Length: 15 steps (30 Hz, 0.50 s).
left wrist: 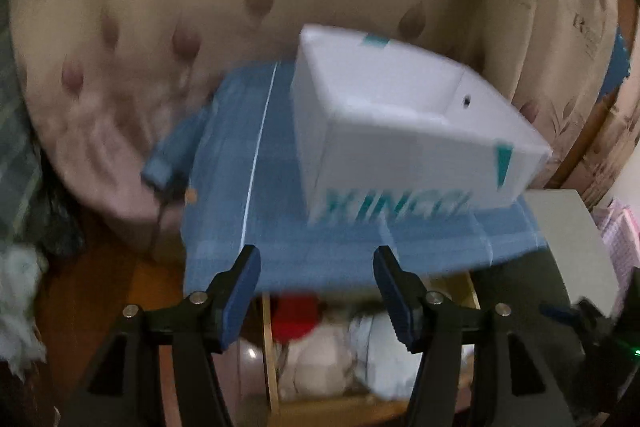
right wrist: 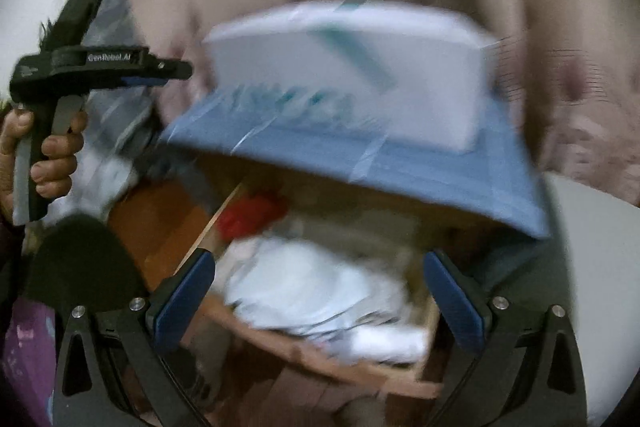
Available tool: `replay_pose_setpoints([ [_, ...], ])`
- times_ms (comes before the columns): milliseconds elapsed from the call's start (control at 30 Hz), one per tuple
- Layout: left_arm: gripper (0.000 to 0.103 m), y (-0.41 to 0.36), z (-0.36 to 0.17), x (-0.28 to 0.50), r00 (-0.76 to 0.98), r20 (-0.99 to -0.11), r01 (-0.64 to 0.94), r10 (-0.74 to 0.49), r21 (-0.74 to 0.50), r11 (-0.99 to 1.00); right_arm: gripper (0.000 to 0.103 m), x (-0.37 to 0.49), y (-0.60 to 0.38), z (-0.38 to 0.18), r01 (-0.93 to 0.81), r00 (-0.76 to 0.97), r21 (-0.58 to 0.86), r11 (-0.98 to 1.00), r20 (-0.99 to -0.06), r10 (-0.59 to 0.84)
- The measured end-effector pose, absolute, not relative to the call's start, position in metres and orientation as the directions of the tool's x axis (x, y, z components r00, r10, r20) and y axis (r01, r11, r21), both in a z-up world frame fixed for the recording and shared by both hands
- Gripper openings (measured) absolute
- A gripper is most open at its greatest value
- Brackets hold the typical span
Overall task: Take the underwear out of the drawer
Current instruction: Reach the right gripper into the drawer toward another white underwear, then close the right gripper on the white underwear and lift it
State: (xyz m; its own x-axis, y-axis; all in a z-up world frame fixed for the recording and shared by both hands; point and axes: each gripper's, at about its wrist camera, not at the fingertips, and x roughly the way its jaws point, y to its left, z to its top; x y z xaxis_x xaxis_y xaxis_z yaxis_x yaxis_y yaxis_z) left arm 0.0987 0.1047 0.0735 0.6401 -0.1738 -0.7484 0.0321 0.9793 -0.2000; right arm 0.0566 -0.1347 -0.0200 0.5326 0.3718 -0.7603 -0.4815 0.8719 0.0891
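Blue-covered cabinet top bearing a white box toward its right edge. Below its front edge, open wooden drawer holding white underwear and a red garment. Left gripper and right gripper above the drawer, fingers apart, holding nothing.

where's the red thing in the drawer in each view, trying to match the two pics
Left wrist: the red item sits low centre, between the left gripper's fingers, under the blue cloth's edge.
Right wrist: the red item is left of centre, above the pale clothes in the drawer.
Shared landmark: the white box on the blue cloth.
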Motion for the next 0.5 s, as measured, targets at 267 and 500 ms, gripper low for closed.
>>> replay_pose_setpoints([
  [267,0.061,0.148,0.036,0.071,0.651,-0.714,-0.073,-0.256,-0.395,0.916,0.103,0.081,-0.044,-0.081,-0.531,0.367,0.05,0.846,-0.886,0.283],
  [500,0.062,0.152,0.03,0.076,0.648,-0.722,-0.103,-0.241,-0.398,0.912,0.103,0.101,-0.019,-0.128,-0.514,0.332,-0.092,0.853,-0.938,0.098],
])
